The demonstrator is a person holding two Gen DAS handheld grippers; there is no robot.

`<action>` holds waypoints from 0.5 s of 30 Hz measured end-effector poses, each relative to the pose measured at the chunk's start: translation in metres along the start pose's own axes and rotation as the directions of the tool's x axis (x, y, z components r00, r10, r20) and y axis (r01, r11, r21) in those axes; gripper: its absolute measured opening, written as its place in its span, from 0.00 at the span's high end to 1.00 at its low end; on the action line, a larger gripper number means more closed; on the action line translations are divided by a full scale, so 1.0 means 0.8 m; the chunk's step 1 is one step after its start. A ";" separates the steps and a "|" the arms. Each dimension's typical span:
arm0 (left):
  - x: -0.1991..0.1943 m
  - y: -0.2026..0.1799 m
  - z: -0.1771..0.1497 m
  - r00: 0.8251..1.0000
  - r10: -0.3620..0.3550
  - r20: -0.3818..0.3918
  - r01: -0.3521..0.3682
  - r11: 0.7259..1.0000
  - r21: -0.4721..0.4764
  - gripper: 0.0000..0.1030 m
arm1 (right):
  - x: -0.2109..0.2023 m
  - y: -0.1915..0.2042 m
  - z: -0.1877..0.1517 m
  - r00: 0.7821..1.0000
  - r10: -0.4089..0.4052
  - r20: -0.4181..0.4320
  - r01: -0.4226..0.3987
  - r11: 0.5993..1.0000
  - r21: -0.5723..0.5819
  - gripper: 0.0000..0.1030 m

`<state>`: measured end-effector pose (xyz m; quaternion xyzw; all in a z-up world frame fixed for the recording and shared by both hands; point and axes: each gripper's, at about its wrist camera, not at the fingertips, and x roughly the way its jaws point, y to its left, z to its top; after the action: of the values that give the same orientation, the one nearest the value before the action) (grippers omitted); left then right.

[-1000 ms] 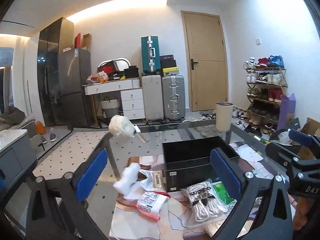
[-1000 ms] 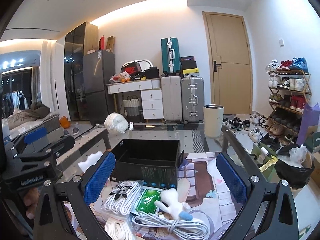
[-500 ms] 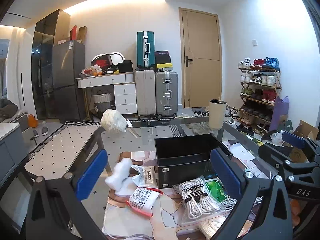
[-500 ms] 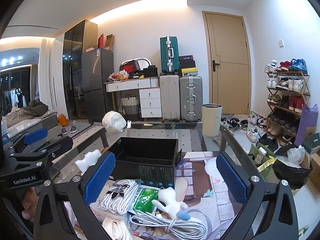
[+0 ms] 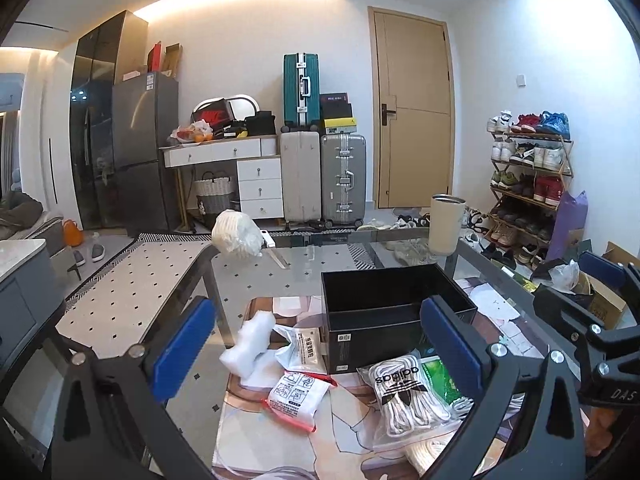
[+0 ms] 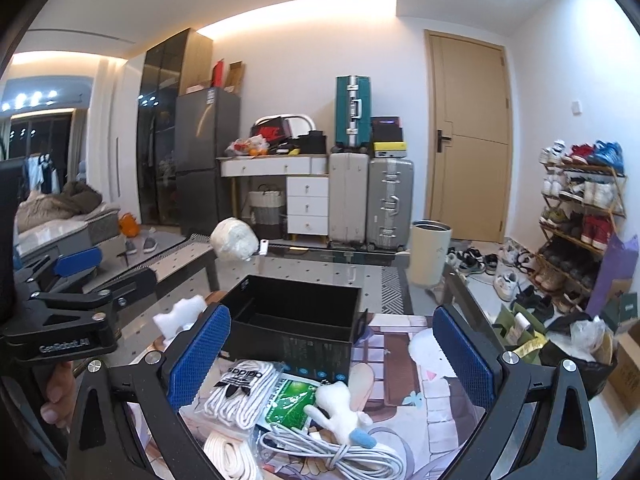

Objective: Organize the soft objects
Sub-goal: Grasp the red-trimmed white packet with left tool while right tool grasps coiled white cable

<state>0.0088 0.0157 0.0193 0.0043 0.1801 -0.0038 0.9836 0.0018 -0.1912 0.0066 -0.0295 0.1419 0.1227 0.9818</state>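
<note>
An open black box [image 5: 396, 312] [image 6: 296, 328] stands on the glass table. In front of it lie a bag of white adidas laces [image 5: 404, 392] [image 6: 244, 392], a green packet [image 6: 292, 404], a small white plush toy [image 6: 340, 408], a coiled white cable [image 6: 332, 452], white sachets [image 5: 298, 396] and a white foam piece [image 5: 252, 344] [image 6: 180, 312]. My left gripper [image 5: 316, 356] is open and empty above the sachets. My right gripper [image 6: 332, 352] is open and empty above the laces and plush.
A white wrapped bundle [image 5: 236, 234] and a cream tumbler [image 5: 446, 224] stand at the table's far edge. Suitcases [image 5: 320, 176], a door and a shoe rack [image 5: 528, 184] lie beyond. A printed mat [image 6: 400, 364] covers the near table.
Both views have shifted slightly; the left gripper has drifted right toward the box. Both grippers stay open and empty, and the objects have not moved.
</note>
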 end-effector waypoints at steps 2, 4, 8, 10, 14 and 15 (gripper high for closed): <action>0.005 -0.002 -0.001 1.000 0.010 -0.020 -0.010 1.000 0.008 0.00 | 0.005 0.000 0.001 1.000 0.015 -0.023 -0.015 1.000 -0.001 0.00; 0.011 -0.002 -0.003 0.999 0.019 -0.041 -0.019 1.000 0.018 0.00 | 0.012 0.000 0.000 0.998 0.028 -0.059 -0.028 1.000 -0.002 0.00; 0.025 0.001 -0.006 0.994 0.002 -0.107 0.001 1.000 0.026 0.00 | 0.026 -0.002 0.001 0.988 0.075 -0.134 -0.077 0.997 -0.014 0.00; 0.034 0.004 -0.010 0.988 -0.015 -0.156 0.017 1.000 0.014 0.00 | 0.034 -0.001 0.003 0.980 0.082 -0.182 -0.093 0.994 -0.052 0.00; 0.053 0.004 -0.019 0.968 -0.017 -0.252 0.030 0.998 0.049 0.00 | 0.055 -0.006 -0.007 0.950 0.081 -0.303 -0.112 0.990 -0.085 0.00; 0.059 0.003 -0.021 0.960 -0.007 -0.279 0.028 0.997 0.072 0.00 | 0.060 -0.007 -0.011 0.941 0.083 -0.329 -0.117 0.989 -0.087 0.00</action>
<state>0.0467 0.0176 -0.0133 0.0402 0.3164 -0.0187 0.9476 0.0456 -0.1865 -0.0159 -0.0938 0.2961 0.1733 0.9346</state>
